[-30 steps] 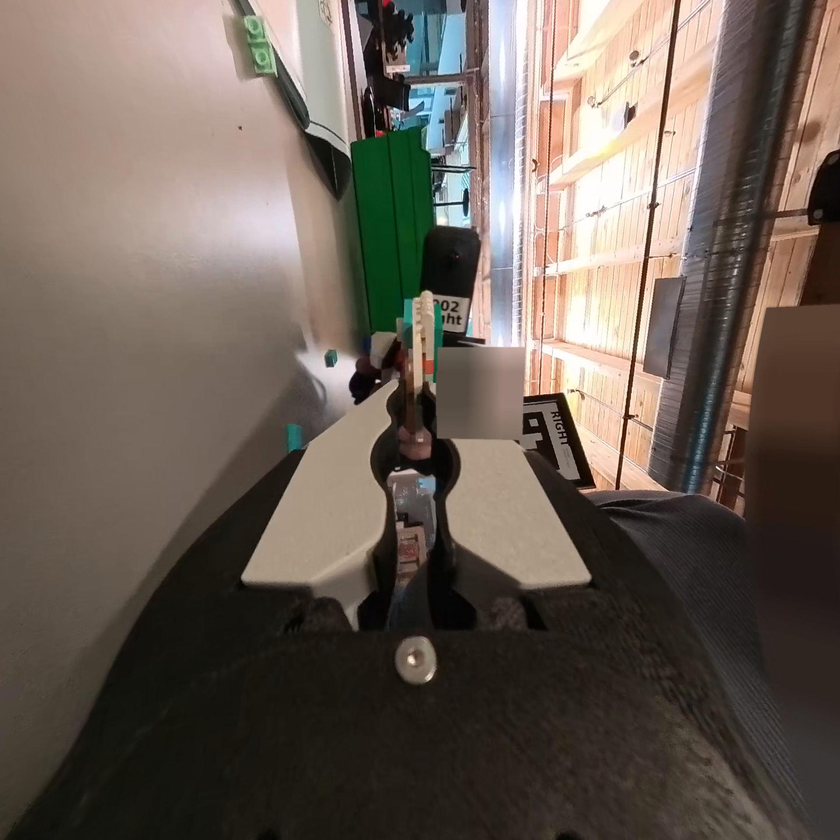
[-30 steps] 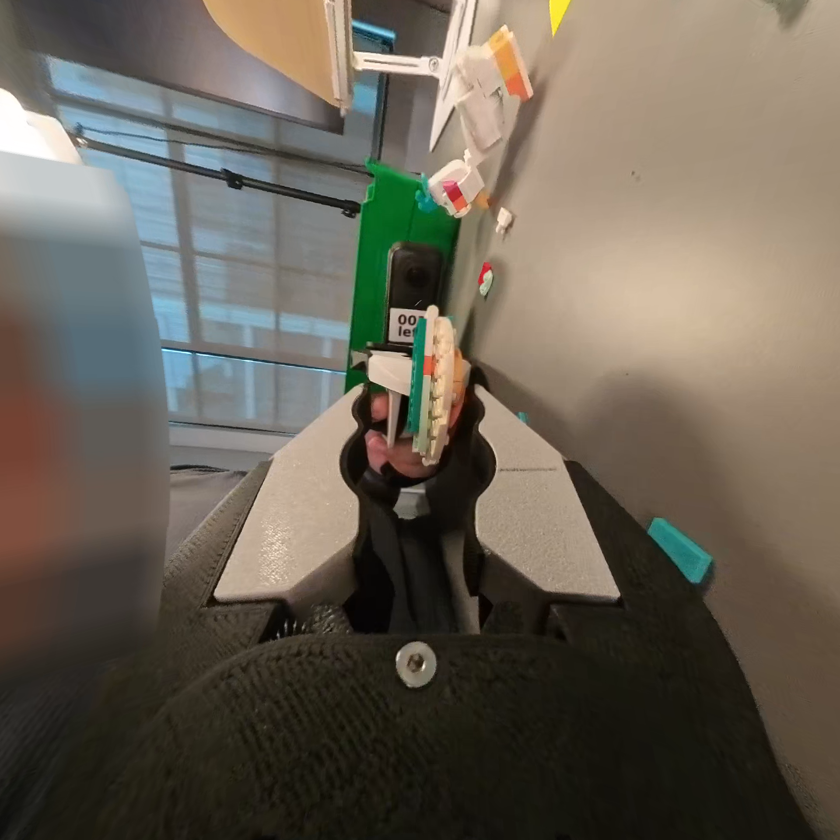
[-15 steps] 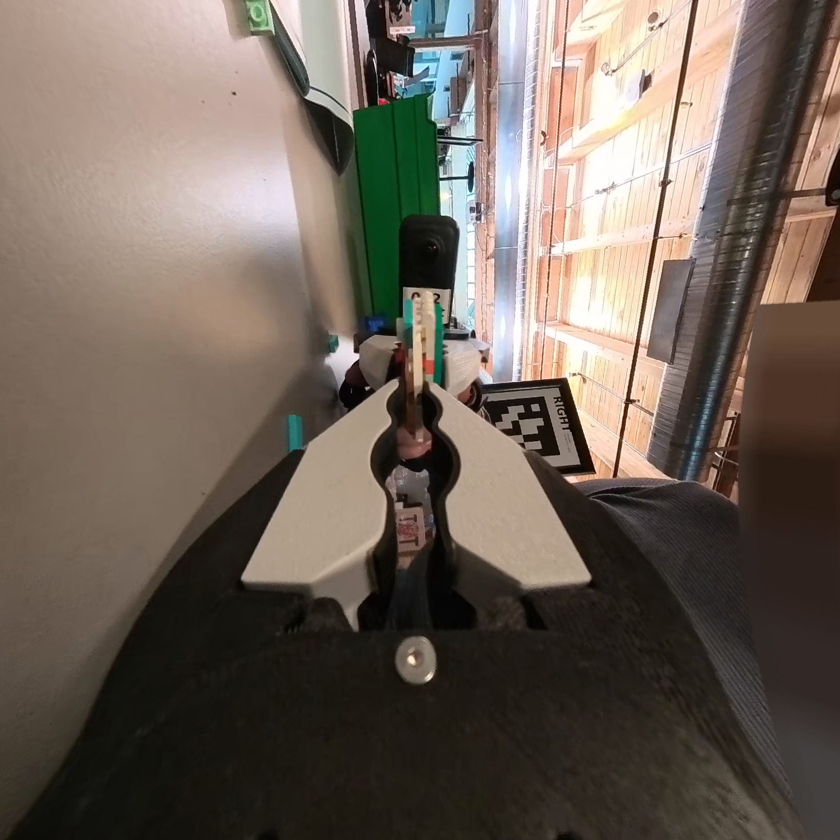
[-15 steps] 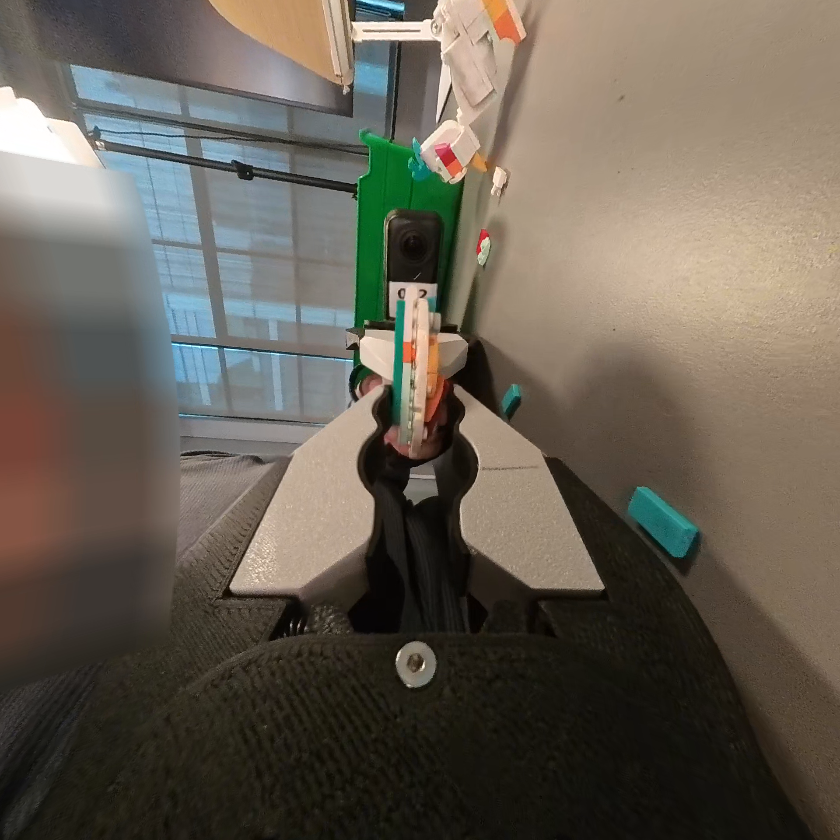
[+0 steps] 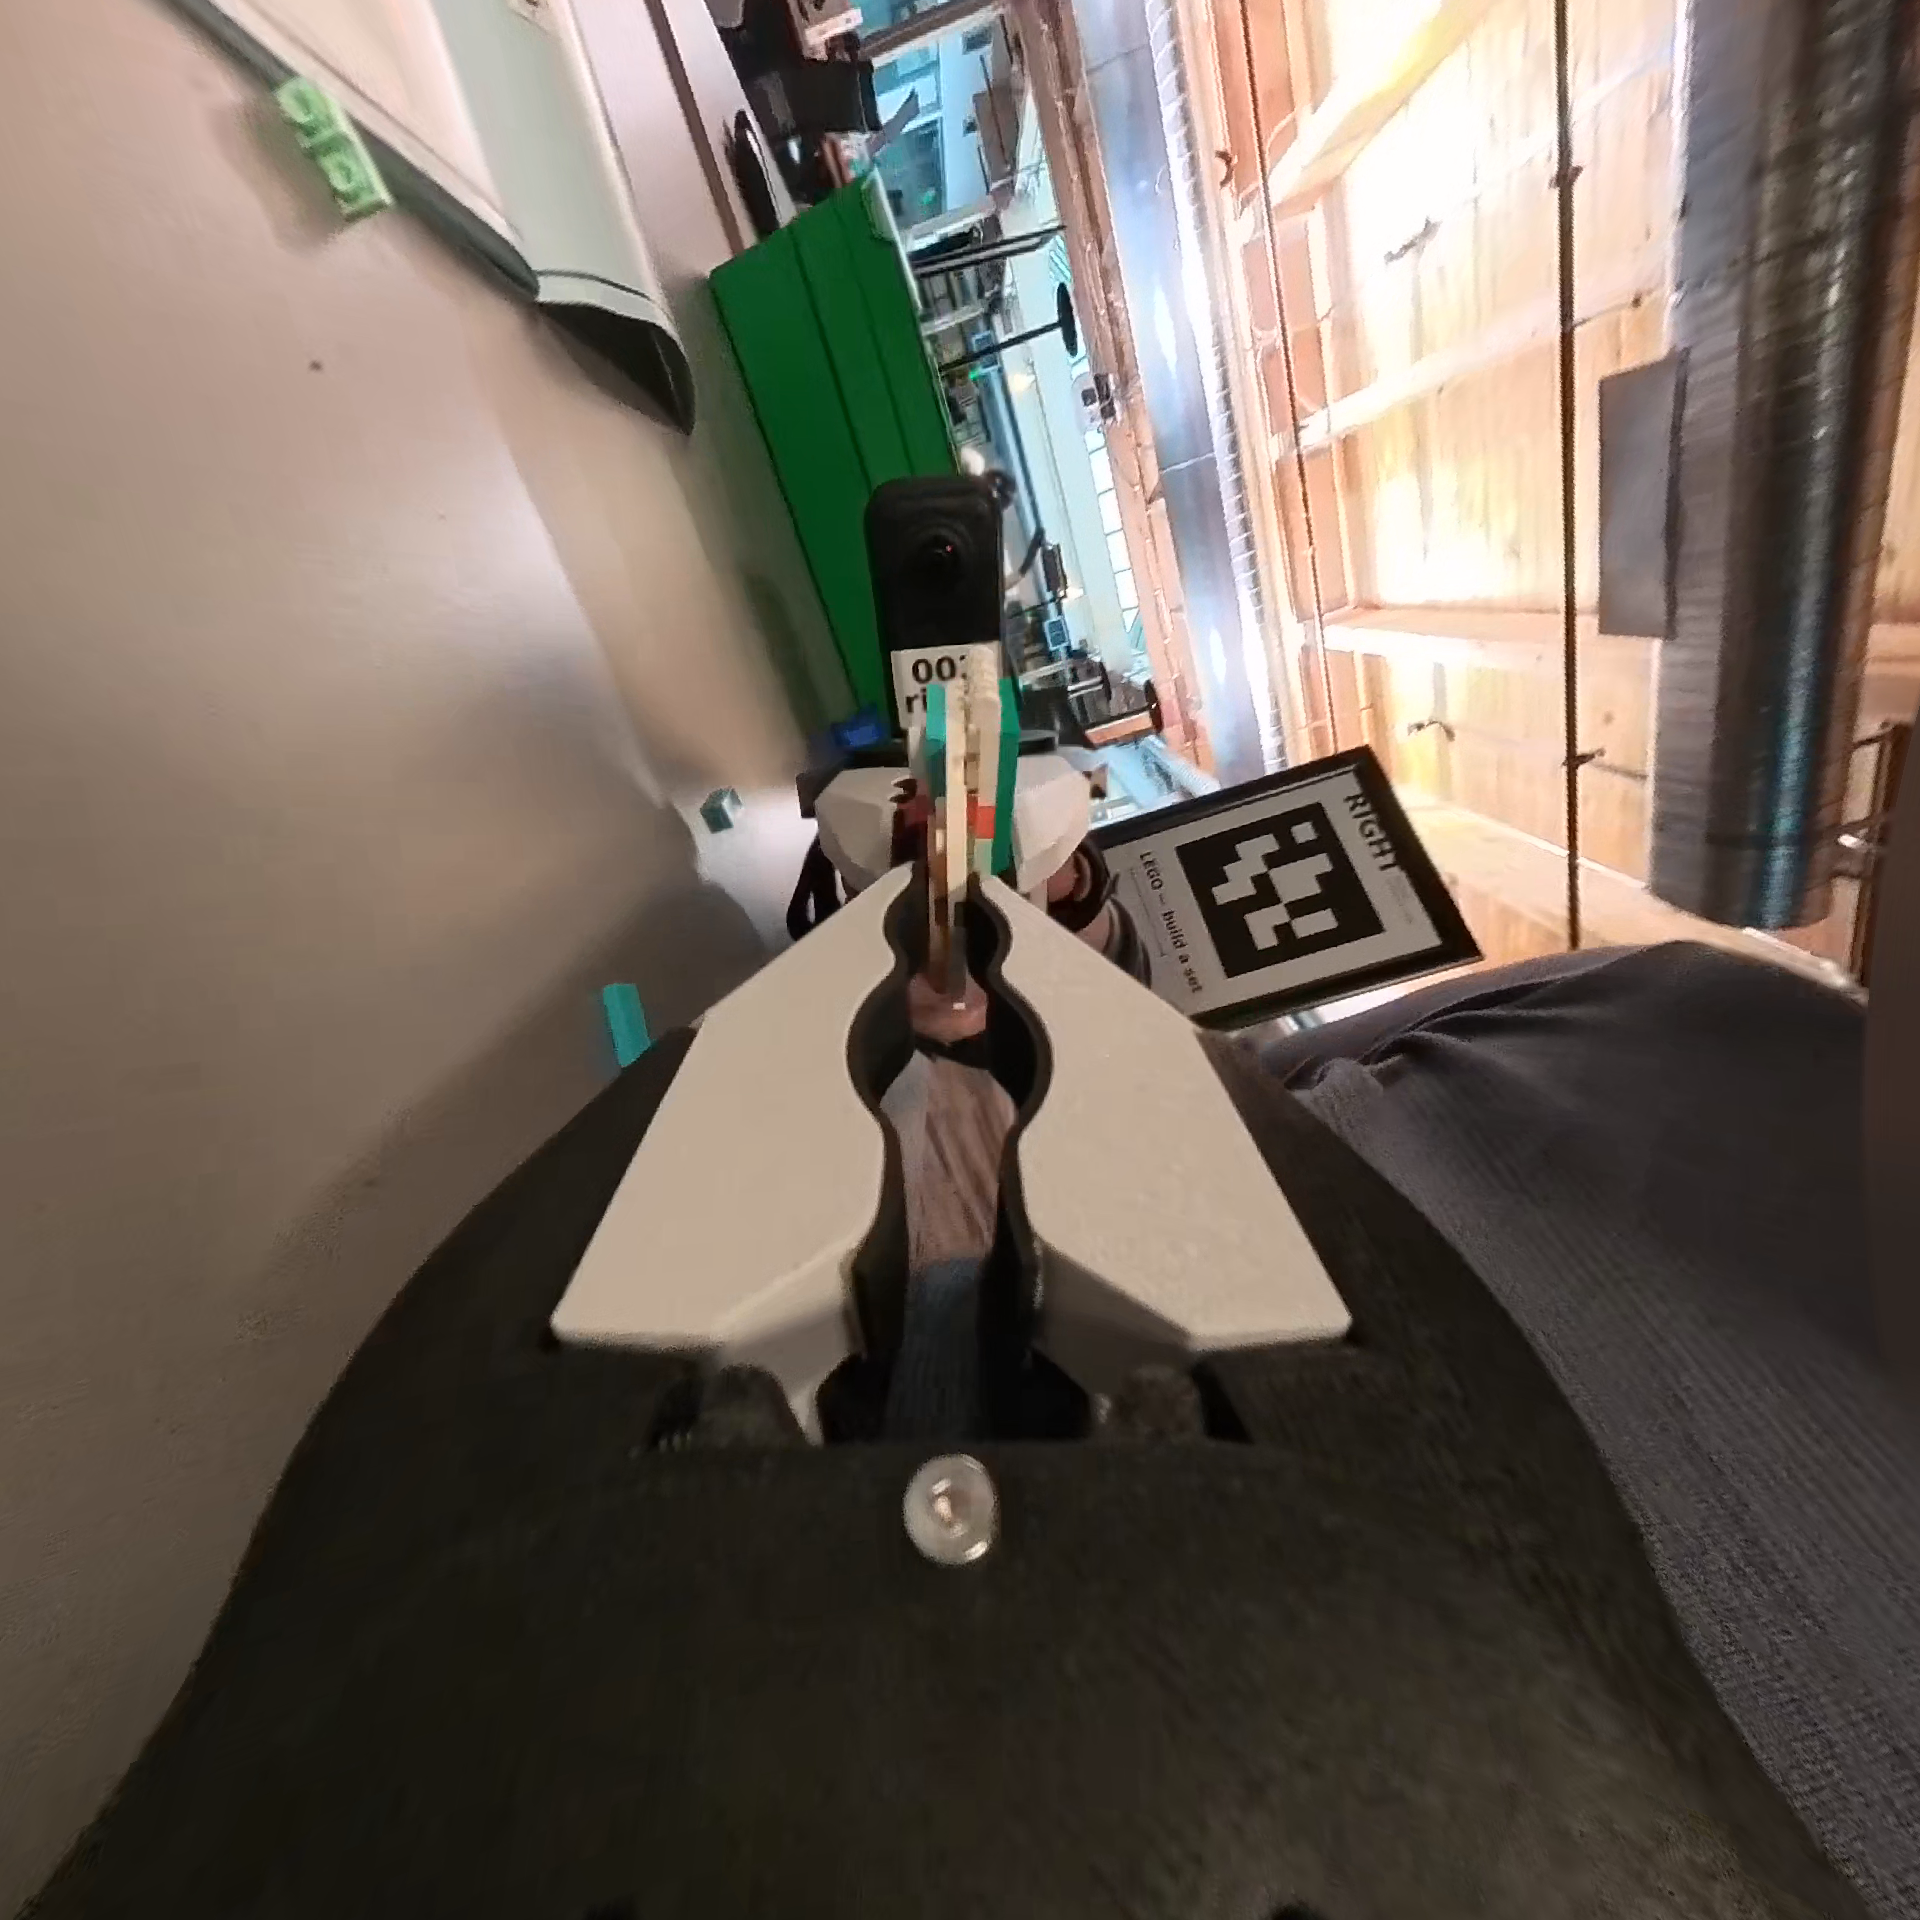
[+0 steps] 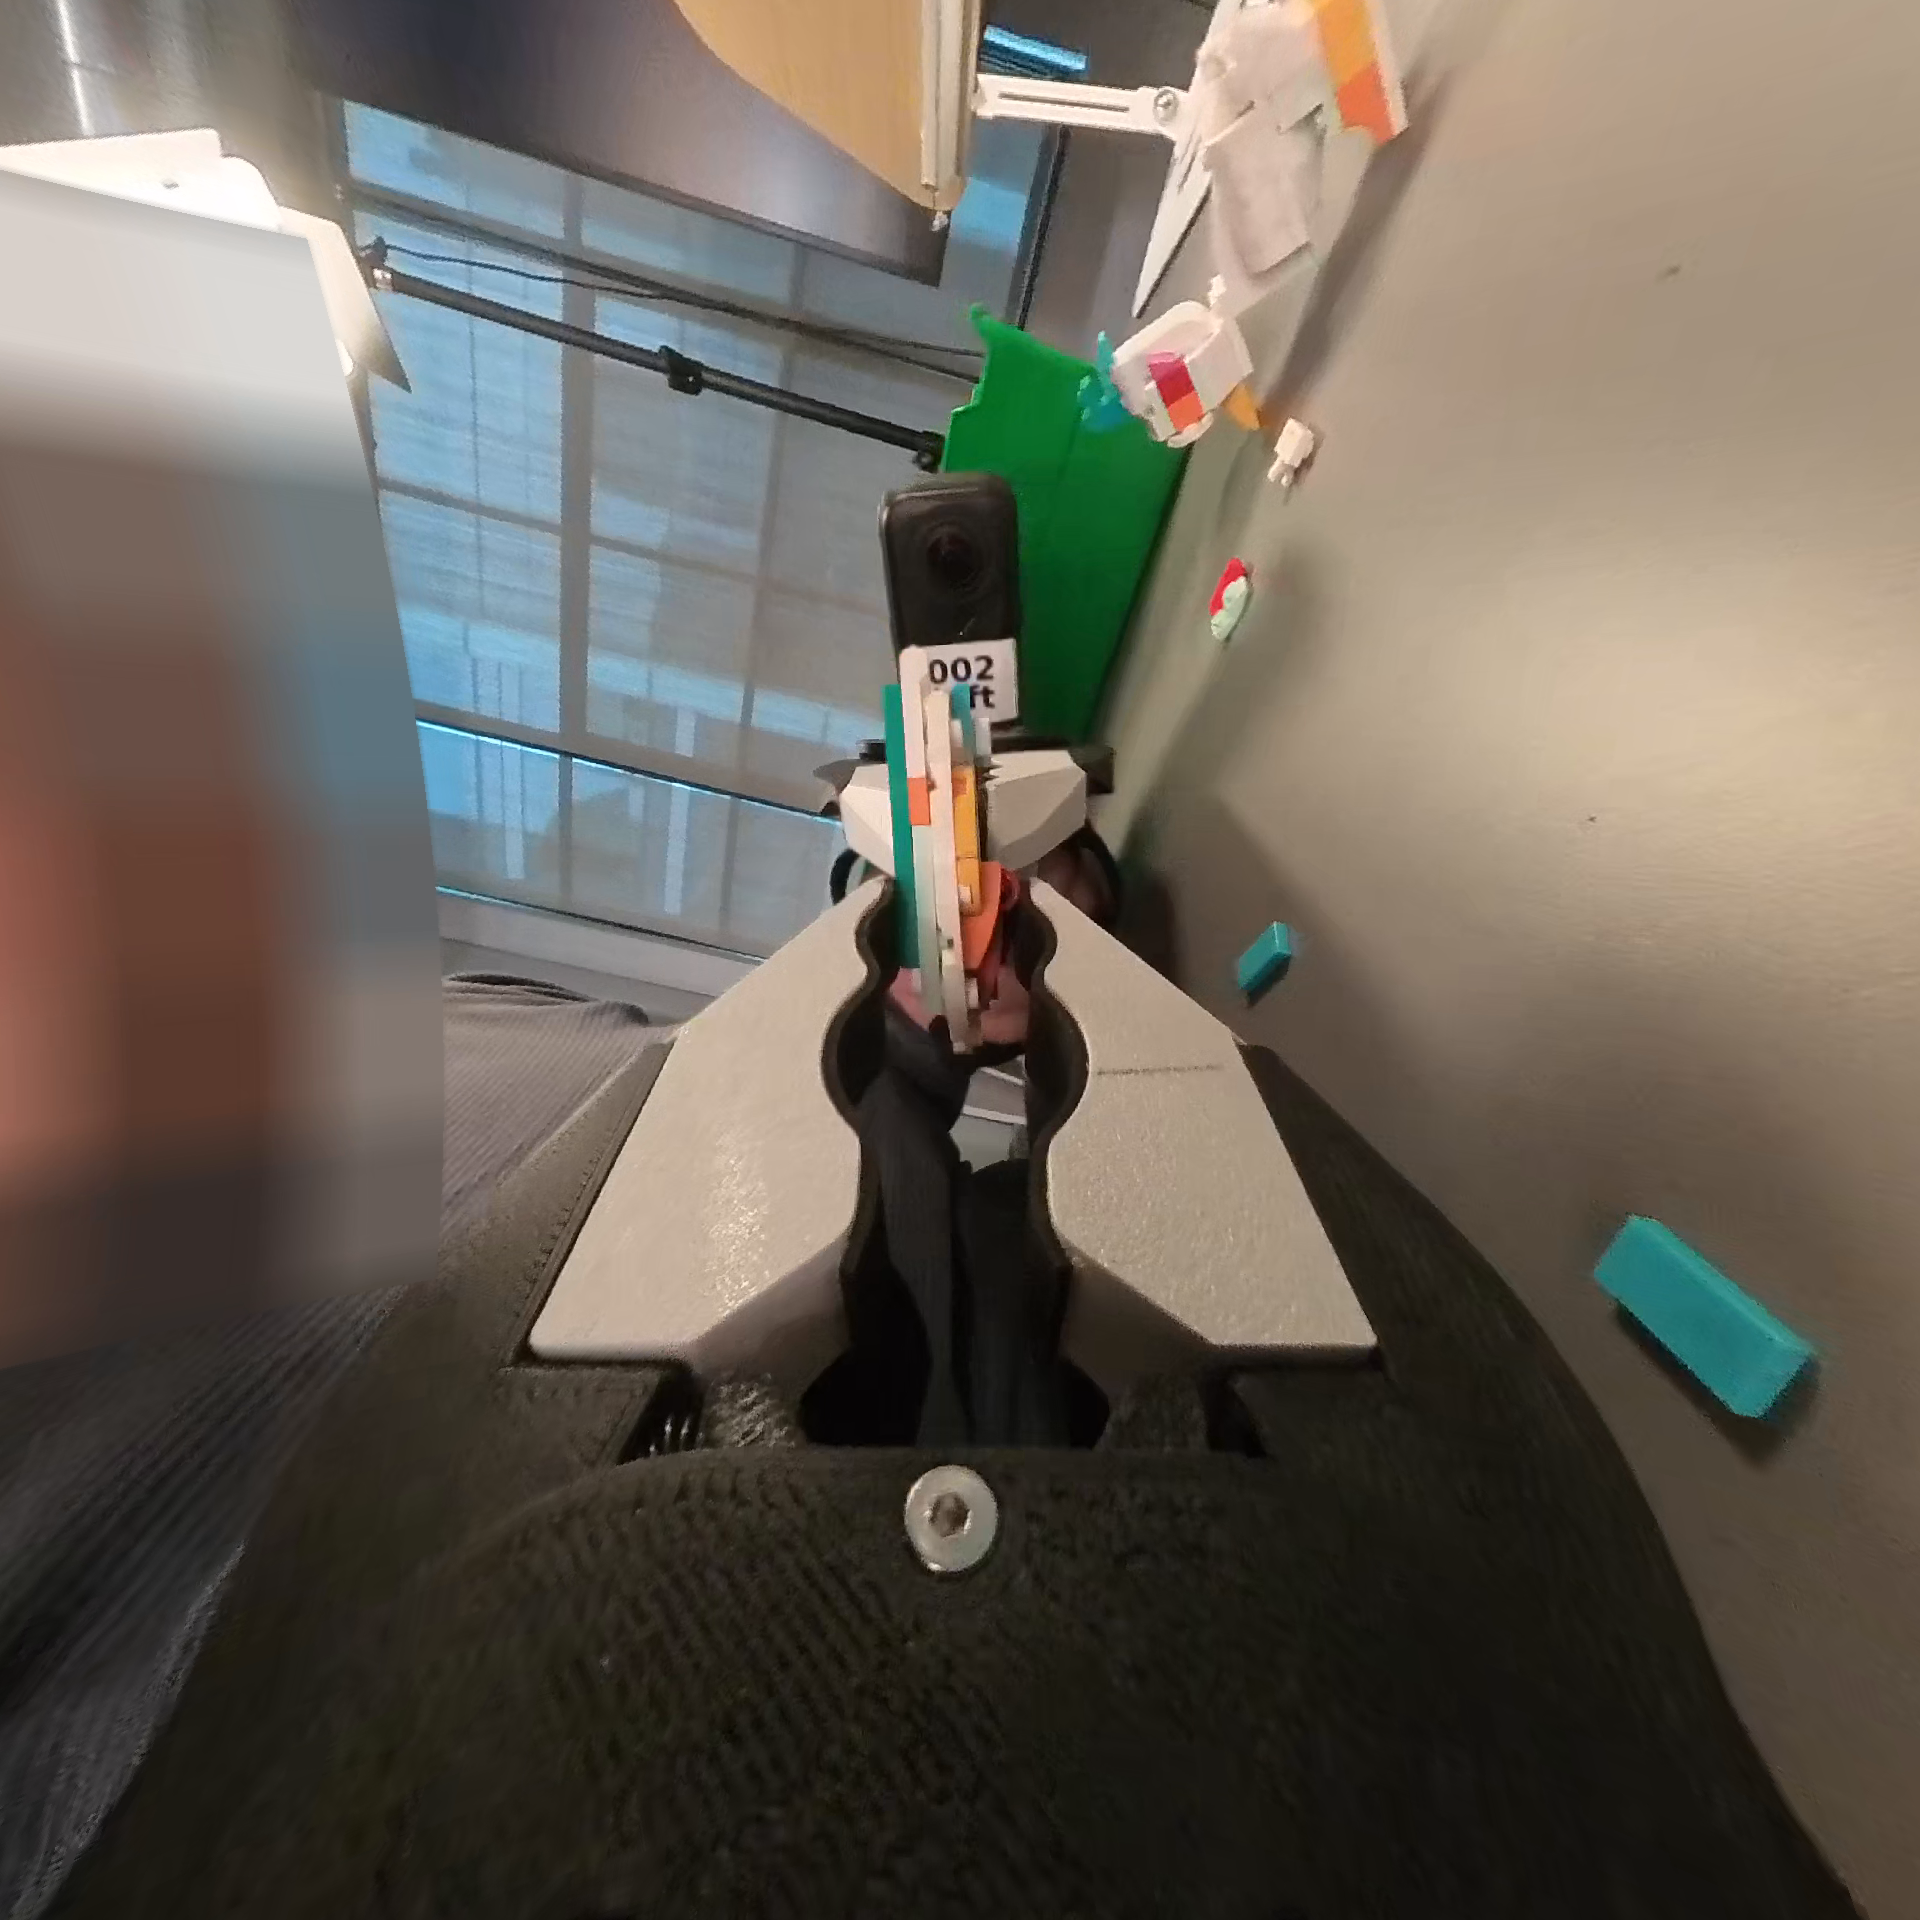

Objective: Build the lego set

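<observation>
A flat lego assembly [image 5: 961,790] of teal, white and orange plates is held edge-on in the air between my two grippers, which face each other nose to nose. My left gripper [image 5: 951,894] is shut on its near edge. My right gripper [image 6: 956,914] is shut on the opposite edge of the assembly [image 6: 935,842]. In the left wrist view the right gripper's white fingers [image 5: 1049,821] flank the assembly on its far side. In the right wrist view the left gripper's fingers [image 6: 1039,810] do the same. The grey table [image 6: 1558,727] lies beside both.
Loose teal bricks [image 6: 1704,1314] [image 6: 1265,956] lie on the table, with a white lego sub-build [image 6: 1184,384], a small red and mint piece [image 6: 1231,597] and a small white piece [image 6: 1291,452]. A green board [image 5: 831,416] stands behind. A light green brick [image 5: 338,156] lies far off. My two grippers' fingertips are within a few centimetres of each other.
The two grippers have lined up head-on along the assembly, and both views have tilted. The assembly stays clamped, now centred between the opposite gripper's fingers.
</observation>
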### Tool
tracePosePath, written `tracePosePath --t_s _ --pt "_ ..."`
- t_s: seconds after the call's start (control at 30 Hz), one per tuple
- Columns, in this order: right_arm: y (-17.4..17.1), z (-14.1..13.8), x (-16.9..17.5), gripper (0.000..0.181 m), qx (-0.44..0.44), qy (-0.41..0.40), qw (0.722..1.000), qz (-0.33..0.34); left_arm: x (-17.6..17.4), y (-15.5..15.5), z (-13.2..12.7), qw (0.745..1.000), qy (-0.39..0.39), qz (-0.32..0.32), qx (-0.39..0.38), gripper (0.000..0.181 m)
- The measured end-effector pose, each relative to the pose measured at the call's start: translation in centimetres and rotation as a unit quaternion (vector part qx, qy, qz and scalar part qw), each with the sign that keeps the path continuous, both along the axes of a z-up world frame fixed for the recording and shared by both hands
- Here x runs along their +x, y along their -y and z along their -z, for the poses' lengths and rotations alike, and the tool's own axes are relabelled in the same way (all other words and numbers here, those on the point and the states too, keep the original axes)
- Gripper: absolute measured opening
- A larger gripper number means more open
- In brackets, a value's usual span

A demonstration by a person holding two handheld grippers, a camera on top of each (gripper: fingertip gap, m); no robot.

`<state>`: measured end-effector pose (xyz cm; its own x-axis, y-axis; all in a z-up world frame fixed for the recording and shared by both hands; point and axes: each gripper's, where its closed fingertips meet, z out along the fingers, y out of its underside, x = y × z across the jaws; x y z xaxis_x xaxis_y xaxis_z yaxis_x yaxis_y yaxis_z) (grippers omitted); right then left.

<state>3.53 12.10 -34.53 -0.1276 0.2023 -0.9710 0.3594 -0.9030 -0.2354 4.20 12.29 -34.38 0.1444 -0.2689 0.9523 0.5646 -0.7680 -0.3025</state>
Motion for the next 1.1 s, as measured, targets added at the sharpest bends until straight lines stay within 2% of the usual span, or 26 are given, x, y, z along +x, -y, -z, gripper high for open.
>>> tracePosePath --t_s 0.2,0.37,0.53,0.63,0.83,1.1 --pt "0.4 -0.4 0.3 0.019 0.022 -0.008 1.0 -0.01 0.3 0.3 -0.3 0.999 -0.026 0.011 0.026 0.004" --pt "1.0 -1.7 0.5 0.02 0.082 -0.05 0.995 -0.018 0.6 0.9 -1.7 0.992 -0.064 0.013 0.104 0.004" --pt "1.9 -3.5 0.6 0.019 0.183 -0.104 0.977 -0.02 0.6 1.8 -3.5 0.974 -0.1 0.001 0.205 0.004" --pt "2.5 -4.3 0.6 0.019 0.214 -0.132 0.968 -0.021 0.6 2.4 -4.3 0.96 -0.121 -0.003 0.254 0.005" --pt "3.5 -5.1 0.9 0.02 0.277 -0.165 0.946 -0.025 0.7 3.4 -4.9 0.937 -0.168 0.02 0.307 0.004" --pt "4.2 -5.8 1.2 0.019 0.315 -0.194 0.929 -0.028 0.9 4.1 -5.7 0.913 -0.208 0.02 0.352 0.005"
